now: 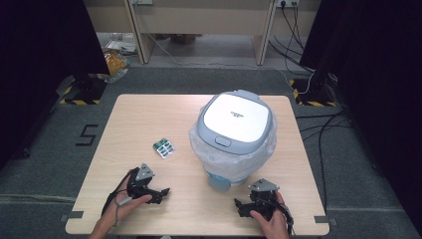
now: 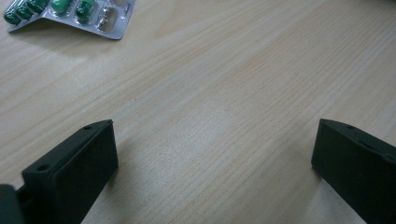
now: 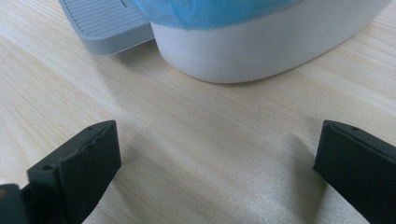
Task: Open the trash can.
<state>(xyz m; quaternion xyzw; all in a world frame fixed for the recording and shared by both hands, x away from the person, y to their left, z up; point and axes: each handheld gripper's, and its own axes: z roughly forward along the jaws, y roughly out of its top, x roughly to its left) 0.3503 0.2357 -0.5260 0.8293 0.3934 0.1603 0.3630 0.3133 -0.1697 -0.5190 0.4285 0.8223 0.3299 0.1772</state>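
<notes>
Grey carpet surrounded the light wooden table (image 1: 149,119), with dark curtains at both sides and a pale desk frame at the far wall. On the table's right half stood a pedal bin (image 1: 234,137), white-bodied with a grey-rimmed lid that was closed and a thin plastic liner folded over its upper edge. Its grey foot pedal (image 1: 219,182) projected toward the person's side. Well apart from the bin, to its left, a blister pack of green capsules (image 1: 163,148) lay flat on the bare wood. The left gripper (image 1: 158,192) rested low at the near edge, below the pack, with its jaws spread wide and nothing between them. The right gripper (image 1: 242,206) sat near the pedal, jaws likewise wide apart and empty. Judged from this layout, the work stood at its opening step: neither item had been picked up and the lid was not yet raised. The next move would likely call for the left gripper to advance to the pack and close on its thin edge, while the right pressed the pedal to lift the lid. The left gripper view resolved individual capsules and one emptied pocket in the pack (image 2: 70,14), detail too small in the high view. The right gripper view showed the ribbed pedal surface (image 3: 105,23) and the liner's blue tint.
</notes>
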